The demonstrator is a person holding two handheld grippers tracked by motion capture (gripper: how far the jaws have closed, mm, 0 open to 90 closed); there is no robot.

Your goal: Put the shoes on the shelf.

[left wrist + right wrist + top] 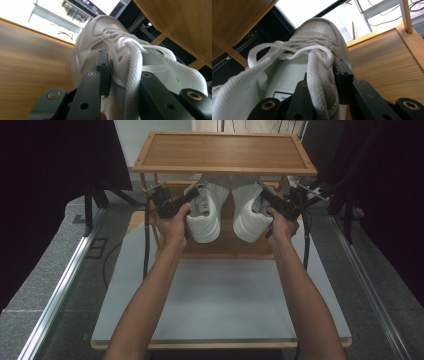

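Two white lace-up sneakers sit heel-first toward me on the lower board (226, 246) of a wooden rack. My left gripper (172, 205) is shut on the left sneaker (204, 217). In the left gripper view the gripper (120, 67) pinches the eyelet side of that sneaker (95, 32), a thick lace (133, 75) running between the jaws. My right gripper (284, 206) is shut on the right sneaker (247, 217). In the right gripper view it (322, 75) clamps the laced edge of that sneaker (322, 30). Whether the soles touch the board I cannot tell.
The rack's top shelf (220, 152) hangs low over the toes of both sneakers; its underside (180, 22) is close above the grippers. The rack stands at the far end of a white table (220, 295). Dark curtains and metal rails flank both sides.
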